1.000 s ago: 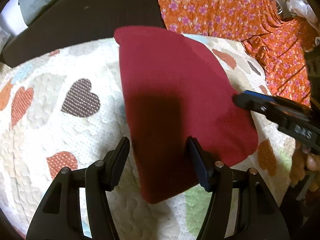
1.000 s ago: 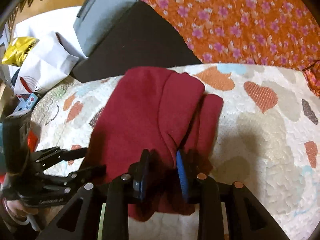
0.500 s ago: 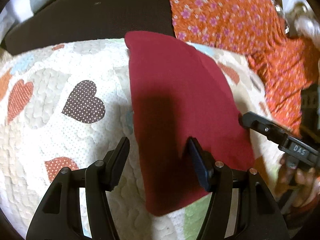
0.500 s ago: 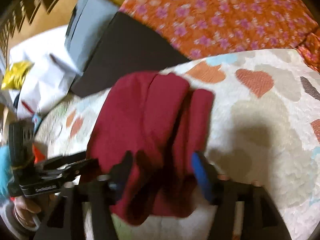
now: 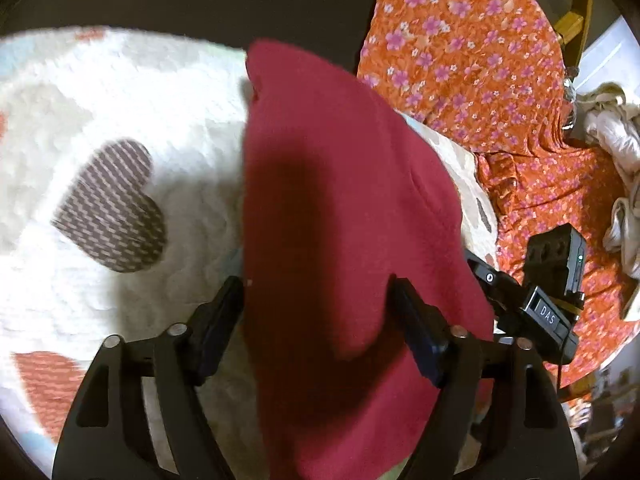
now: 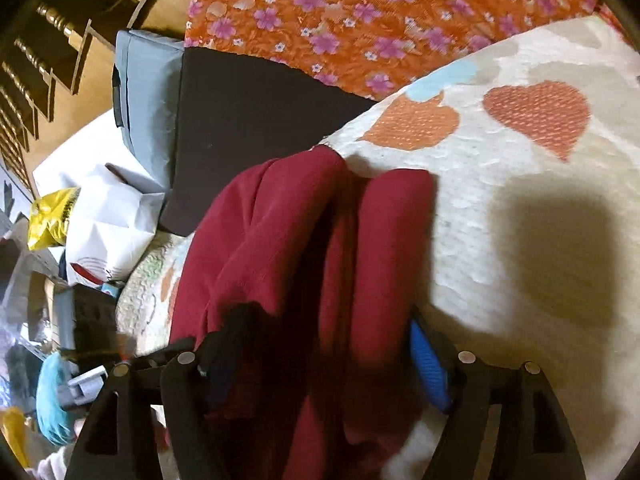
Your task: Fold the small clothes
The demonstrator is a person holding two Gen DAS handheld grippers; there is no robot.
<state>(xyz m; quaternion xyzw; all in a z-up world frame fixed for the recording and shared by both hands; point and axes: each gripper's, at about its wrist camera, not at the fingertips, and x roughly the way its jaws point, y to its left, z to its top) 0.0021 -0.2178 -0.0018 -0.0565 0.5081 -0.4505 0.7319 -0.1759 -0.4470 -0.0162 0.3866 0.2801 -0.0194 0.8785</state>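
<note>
Dark red cloth (image 5: 340,208), folded into a long strip, lying on a white quilted blanket with hearts (image 5: 120,128) and filling the middle of both frames. In the left wrist view, running from just above centre down to the bottom edge, with the near end draped between the fingers of the left gripper (image 5: 320,324). Jaws opening there, spread wide, cloth sitting loose between them and not pinched as far as can be seen; left finger (image 5: 218,328) right at the cloth's edge, right finger (image 5: 416,332) lying on top of the fabric. Bit of motion blur on the blanket, so fine contact hard to call.

Same story in the right wrist view: red cloth bunched into two or three rolled folds, stretching from the centre down to the bottom. Right gripper (image 6: 320,360) also opening, jaws far apart, fabric heaped in the gap and partly covering the left finger; blue pad (image 6: 428,364) of the other finger showing just beside the cloth at lower right. Can't tell if that pad touches it.

Right gripper's body also poking in at the right edge of the left view (image 5: 532,304), just past the cloth.

Orange flowered fabric (image 6: 380,20) across the top of both frames, dark panel (image 6: 248,128) next to it. Yellow bag (image 6: 52,216) and white bags (image 6: 108,216) at mid left of the right view.
</note>
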